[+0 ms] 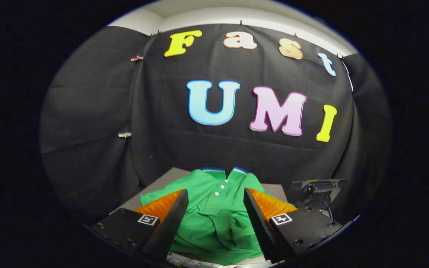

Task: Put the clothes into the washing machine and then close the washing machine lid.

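Your claw (pixel 216 219) hangs wide open and empty over the green polo shirt (pixel 214 219) spread on the counter (pixel 169 176); soft, limp cloth, so pinch a bunched fold mid-chest.

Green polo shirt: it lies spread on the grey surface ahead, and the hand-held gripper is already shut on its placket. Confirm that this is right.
Not quite. In the gripper view the hand-held gripper is open, its fingers wide apart on either side of the green polo shirt, not shut on the placket. The rest stands: the shirt lies spread on the grey surface ahead.
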`<state>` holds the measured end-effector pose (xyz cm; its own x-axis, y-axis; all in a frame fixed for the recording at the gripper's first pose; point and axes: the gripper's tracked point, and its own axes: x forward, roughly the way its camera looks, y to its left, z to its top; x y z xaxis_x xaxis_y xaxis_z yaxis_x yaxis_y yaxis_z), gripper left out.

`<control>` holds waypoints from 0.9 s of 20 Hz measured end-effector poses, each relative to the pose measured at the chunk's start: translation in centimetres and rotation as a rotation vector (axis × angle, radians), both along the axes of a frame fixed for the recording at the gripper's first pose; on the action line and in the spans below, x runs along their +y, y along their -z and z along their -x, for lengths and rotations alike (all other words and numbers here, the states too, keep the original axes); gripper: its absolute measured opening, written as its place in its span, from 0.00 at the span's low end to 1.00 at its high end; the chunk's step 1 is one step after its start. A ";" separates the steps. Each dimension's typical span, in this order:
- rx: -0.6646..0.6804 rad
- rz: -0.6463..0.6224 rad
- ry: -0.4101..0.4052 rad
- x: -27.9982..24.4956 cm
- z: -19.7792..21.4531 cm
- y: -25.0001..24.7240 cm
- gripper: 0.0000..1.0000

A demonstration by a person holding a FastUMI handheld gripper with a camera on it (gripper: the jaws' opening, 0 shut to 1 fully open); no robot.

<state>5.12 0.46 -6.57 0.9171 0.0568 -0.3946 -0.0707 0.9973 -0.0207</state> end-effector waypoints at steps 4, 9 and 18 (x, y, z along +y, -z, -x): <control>0.089 0.000 0.030 -0.8 -2.1 2.1 0.91; 0.280 0.018 0.052 -1.7 -3.2 7.4 0.90; 0.373 0.053 -0.007 -1.0 -3.8 11.6 0.92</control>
<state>8.90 -0.55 -18.19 0.7093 0.0335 -0.7041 -0.0900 0.9950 -0.0433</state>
